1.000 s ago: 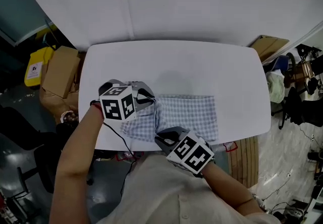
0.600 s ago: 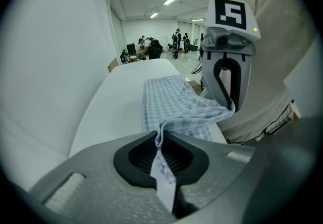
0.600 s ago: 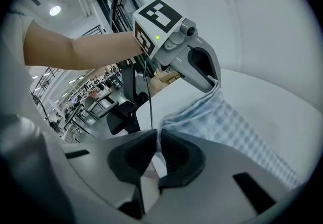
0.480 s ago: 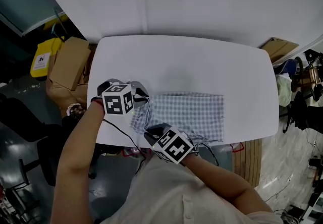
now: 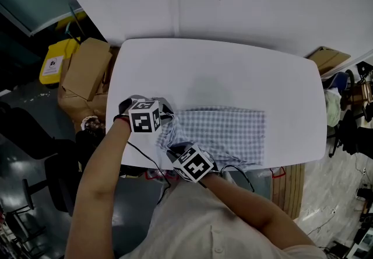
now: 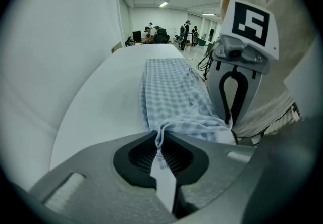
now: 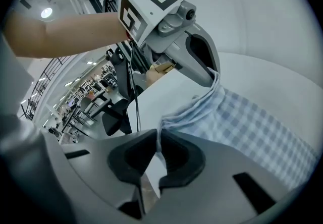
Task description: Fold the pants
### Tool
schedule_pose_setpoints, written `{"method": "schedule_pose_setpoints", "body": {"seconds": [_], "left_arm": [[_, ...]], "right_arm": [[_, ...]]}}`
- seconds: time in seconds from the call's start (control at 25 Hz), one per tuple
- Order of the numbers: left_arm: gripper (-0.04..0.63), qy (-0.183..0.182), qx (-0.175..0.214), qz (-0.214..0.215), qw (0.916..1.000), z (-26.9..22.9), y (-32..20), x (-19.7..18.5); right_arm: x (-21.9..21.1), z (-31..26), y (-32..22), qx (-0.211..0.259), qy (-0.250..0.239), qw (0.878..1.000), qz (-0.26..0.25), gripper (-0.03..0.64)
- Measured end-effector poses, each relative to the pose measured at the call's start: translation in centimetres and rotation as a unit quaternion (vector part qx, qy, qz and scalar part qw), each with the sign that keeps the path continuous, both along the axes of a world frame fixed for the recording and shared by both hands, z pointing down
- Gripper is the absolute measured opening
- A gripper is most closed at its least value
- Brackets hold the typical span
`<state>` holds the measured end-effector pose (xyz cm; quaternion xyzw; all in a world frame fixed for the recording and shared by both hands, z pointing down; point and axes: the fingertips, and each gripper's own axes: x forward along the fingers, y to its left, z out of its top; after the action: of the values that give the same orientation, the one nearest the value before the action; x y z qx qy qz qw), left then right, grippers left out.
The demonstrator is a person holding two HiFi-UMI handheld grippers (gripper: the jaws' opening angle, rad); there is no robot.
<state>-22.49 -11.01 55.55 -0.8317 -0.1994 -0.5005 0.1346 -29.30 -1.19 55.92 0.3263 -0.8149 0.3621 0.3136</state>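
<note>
the blue-and-white checked cotton pants (image 5: 224, 132) lie folded on the white rounded table (image 5: 233, 71), their left edge pinched in the closed left gripper (image 5: 166, 116) and closed right gripper (image 5: 175, 151).

Checked woven cloth pants (image 5: 224, 133) lie on a smooth matt table (image 5: 233, 77).
</note>
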Motion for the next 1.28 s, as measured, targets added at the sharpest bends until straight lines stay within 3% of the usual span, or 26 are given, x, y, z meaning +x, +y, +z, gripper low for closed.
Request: {"method": "schedule_pose_setpoints", "body": {"seconds": [0.52,0.6,0.84,1.04,1.2,1.28], "left_arm": [[0.031,-0.035,0.087,-0.018,0.9955,2.0,-2.5,-3.3],[0.031,-0.044,0.109,-0.021,0.9929,2.1,-3.1,-4.1],[0.031,-0.061,0.156,-0.061,0.984,1.3,-5.1,-6.0],[0.031,-0.019,0.135,-0.069,0.9882,-0.6,-2.6,-4.3],[0.031,0.021,0.08,-0.092,0.9923,-1.6,0.6,-1.3],[0.031,0.023,0.061,-0.083,0.9944,-1.1,2.3,-0.2]], "right_arm": [[-2.0,2.0,-1.0,-0.012,0.006,1.0,-0.02,0.05],[-2.9,2.0,-0.9,-0.016,-0.004,1.0,-0.026,0.11],[-6.6,-0.3,-0.7,0.003,-0.055,0.996,-0.066,0.115],[-4.8,-4.0,0.8,0.027,-0.093,0.993,-0.074,0.095],[1.4,-4.6,1.3,0.044,-0.035,0.996,-0.065,0.083],[4.6,-4.6,1.2,0.046,-0.007,0.998,-0.052,0.083]]}}
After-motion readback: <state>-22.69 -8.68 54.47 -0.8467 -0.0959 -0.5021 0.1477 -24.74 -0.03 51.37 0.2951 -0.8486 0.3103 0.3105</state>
